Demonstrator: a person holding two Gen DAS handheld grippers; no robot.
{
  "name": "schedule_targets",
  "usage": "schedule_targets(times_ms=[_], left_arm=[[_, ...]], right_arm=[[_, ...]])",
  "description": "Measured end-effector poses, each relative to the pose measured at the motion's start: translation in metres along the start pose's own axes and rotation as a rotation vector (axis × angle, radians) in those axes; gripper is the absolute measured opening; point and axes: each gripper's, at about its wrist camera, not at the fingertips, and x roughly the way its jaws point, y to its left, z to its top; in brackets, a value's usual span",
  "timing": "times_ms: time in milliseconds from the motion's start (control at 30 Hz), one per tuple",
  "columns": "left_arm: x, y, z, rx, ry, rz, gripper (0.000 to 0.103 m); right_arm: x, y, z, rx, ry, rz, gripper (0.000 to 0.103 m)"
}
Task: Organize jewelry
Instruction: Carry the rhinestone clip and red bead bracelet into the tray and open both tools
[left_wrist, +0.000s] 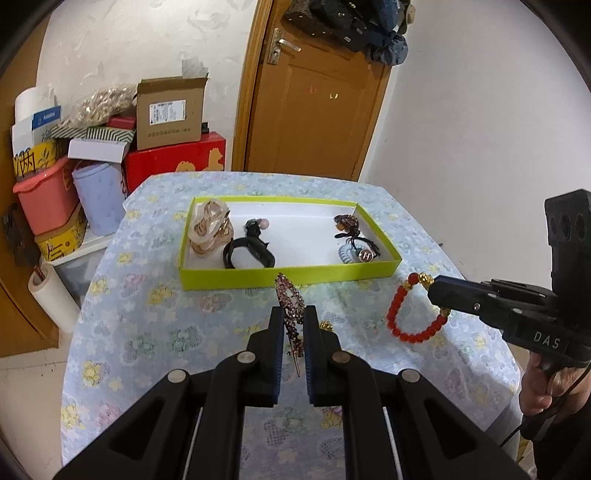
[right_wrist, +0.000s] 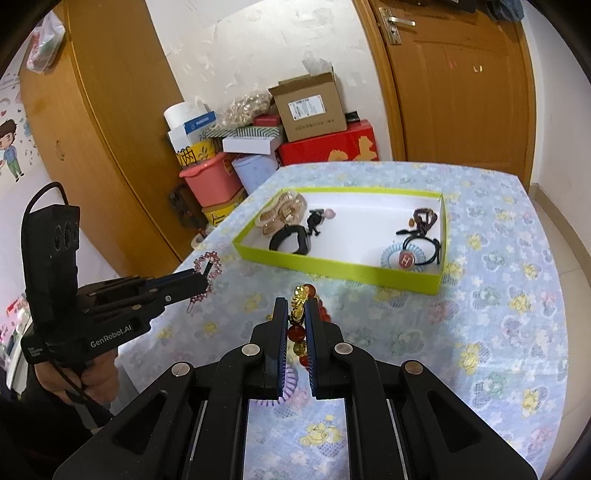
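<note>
— Two pieces lifted at once?
— Yes. Left tongs (left_wrist: 293, 325) pinch the hair clip (left_wrist: 290, 302), right tongs (right_wrist: 297, 314) clamp the red bracelet (left_wrist: 410, 314), both above the desk (right_wrist: 498, 295) facing the tray (right_wrist: 332, 266), probably their destination.

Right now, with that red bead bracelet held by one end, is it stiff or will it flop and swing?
Probably floppy: the red bead bracelet droops in a loop below the right gripper. It likely swings when carried. Round beads may slip between the fingers.
</note>
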Motion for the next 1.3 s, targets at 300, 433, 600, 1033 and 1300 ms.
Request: schedule_targets(times_ms=[300, 433, 600, 1033, 1300], left_arm=[[0.003, -0.009, 0.015, 0.045, -0.013, -0.007, 0.011], [0.009, -0.011, 0.025, 0.056, -0.017, -0.014, 0.011], [0.022, -0.010, 0.040, 0.071, -0.018, -0.018, 0.011], [0.085, -0.010, 0.077, 0.103, 0.024, -0.017, 0.010], [0.130, -0.003, 0.085, 0.095, 0.076, -0.011, 0.011]], right_arm=[[-0.008, -0.002, 0.018, -0.022, -0.035, -0.009, 0.009], [-0.006, -0.005, 0.029, -0.032, -0.046, -0.021, 0.009], [0.000, -0.013, 0.042, -0.023, -0.054, -0.025, 0.009], [0.053, -0.058, 0.083, 0.020, -0.021, -0.058, 0.009], [0.094, -0.083, 0.099, 0.042, 0.022, -0.067, 0.009]])
